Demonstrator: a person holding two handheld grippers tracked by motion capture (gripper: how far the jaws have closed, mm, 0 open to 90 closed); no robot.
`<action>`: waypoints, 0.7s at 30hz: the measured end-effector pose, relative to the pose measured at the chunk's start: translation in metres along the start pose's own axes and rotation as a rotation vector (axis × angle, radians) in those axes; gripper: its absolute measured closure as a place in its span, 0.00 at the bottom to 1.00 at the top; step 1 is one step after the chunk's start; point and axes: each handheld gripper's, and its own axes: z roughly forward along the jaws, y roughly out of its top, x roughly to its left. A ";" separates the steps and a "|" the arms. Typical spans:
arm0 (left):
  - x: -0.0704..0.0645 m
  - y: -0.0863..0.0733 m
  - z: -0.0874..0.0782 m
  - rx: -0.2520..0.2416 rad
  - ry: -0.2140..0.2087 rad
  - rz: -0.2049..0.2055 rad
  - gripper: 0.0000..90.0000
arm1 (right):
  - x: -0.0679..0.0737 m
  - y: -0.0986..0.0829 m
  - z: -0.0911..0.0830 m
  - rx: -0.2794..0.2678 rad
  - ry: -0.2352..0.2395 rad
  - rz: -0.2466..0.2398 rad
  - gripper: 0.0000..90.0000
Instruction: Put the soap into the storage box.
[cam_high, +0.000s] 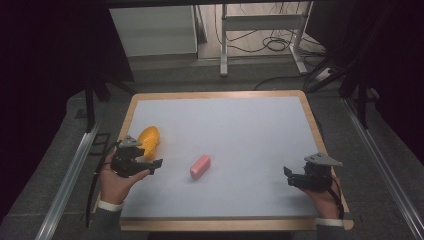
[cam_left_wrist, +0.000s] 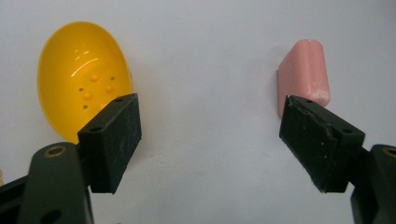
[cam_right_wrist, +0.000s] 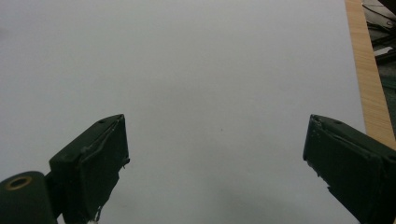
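Desk (cam_high: 250, 130): you are working over a pale sheet with a wooden rim, and nothing is lying on its far half.
Left gripper (cam_high: 150, 163): you are holding it over the near-left part of the desk, its jaws standing wide apart and gripping nothing.
Left gripper view: your two black jaws are framing bare desk (cam_left_wrist: 205, 93), with the yellow scoop (cam_left_wrist: 79, 74) showing beyond one jaw and the pink block (cam_left_wrist: 306, 72) beyond the other.
Yellow scoop (cam_high: 149, 138): it is sitting near the left edge, just past your left gripper, its hollow side facing up with small holes showing in the gripper view.
Pink block (cam_high: 200, 166): it is lying slantwise near the middle of the near half, between your two grippers and closer to the left one, touching neither.
Right gripper (cam_high: 289, 176): you are holding it near the near-right corner, jaws spread wide with nothing between them.
Right gripper view: your jaws are pointing across plain desk (cam_right_wrist: 210, 70), the wooden rim (cam_right_wrist: 366, 79) running along one side.
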 end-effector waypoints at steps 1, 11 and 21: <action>-0.002 0.001 0.001 0.007 -0.003 0.005 0.23 | 0.000 0.000 0.000 0.002 -0.001 -0.002 0.07; -0.011 0.008 0.007 0.028 -0.014 0.036 0.23 | 0.001 0.000 0.000 0.001 0.000 -0.004 0.07; -0.021 0.014 0.018 0.080 -0.022 0.059 0.23 | 0.001 0.000 -0.001 0.000 -0.002 -0.005 0.07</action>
